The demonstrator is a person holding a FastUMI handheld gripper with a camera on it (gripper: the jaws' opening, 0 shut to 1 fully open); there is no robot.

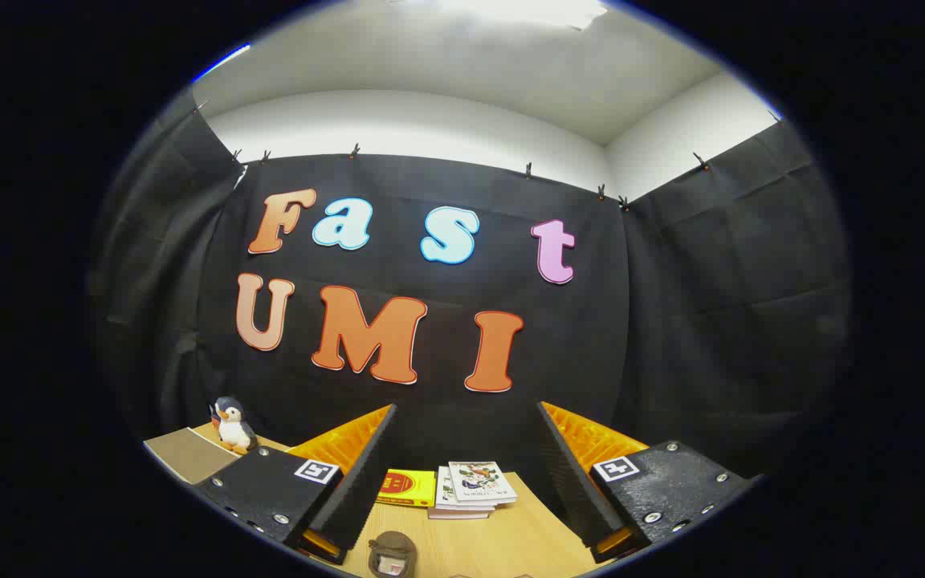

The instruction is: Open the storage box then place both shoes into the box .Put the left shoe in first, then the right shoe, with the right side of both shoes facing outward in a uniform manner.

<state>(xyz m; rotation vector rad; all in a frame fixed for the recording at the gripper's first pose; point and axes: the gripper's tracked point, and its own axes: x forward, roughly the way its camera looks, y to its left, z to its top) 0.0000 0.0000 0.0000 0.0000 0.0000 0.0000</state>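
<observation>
Penguin toy stood far left on wooden table, beside tan board. We held gripper high, fingers spread wide, gripping nothing, aimed at booth wall. Between fingers, beyond tips: yellow book, then stack of booklets; small dark object nearer us. Storage box and shoes lay nowhere ahead of fingers; we could not tell where. Our judgement: tilt down first, find box lid, approach slowly with fingers wide.
</observation>
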